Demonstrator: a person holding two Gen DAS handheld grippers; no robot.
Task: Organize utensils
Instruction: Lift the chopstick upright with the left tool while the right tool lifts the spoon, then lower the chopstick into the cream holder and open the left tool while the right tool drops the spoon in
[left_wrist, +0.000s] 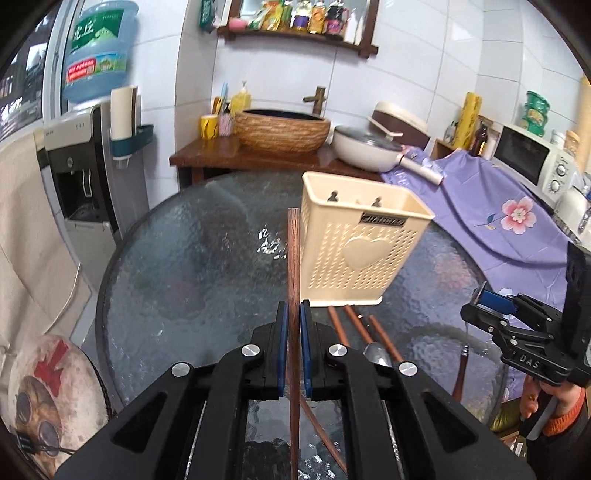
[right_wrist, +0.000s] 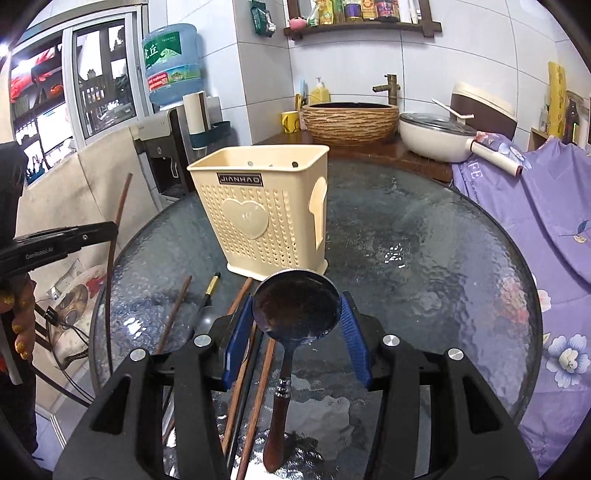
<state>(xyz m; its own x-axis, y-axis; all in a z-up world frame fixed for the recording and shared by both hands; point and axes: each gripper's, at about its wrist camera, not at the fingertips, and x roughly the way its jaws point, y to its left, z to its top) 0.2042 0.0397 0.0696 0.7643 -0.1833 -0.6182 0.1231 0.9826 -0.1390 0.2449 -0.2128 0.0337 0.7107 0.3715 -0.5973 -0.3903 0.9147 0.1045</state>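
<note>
the left gripper (left_wrist: 294, 325) has its blue pads pressed together on a single wooden chopstick (left_wrist: 293, 266), which runs straight up between them and pokes out well past the tips. just ahead of those tips and a little to their right stands the cream utensil holder (left_wrist: 354, 240) on the round glass table (left_wrist: 184, 266) — the chopstick's top end sits just beside the holder's near left edge in this view, though whether they touch cannot be told. below the holder, right of the gripper's pads, several more chopsticks (left_wrist: 356, 326) lie on the glass.

the right gripper (right_wrist: 297, 314) is pinching a metal spoon (right_wrist: 295, 306) across its bowl, the blue pads against either rim, the jaws held partway apart by the bowl's width. the spoon's wooden handle hangs back toward the camera between the fingers. the holder (right_wrist: 258, 206) stands straight ahead of the spoon's bowl, close behind it. loose chopsticks (right_wrist: 173, 314) lie on the glass below and left of the pads — the left gripper (right_wrist: 110, 230) shows at the far left with its chopstick.
</note>
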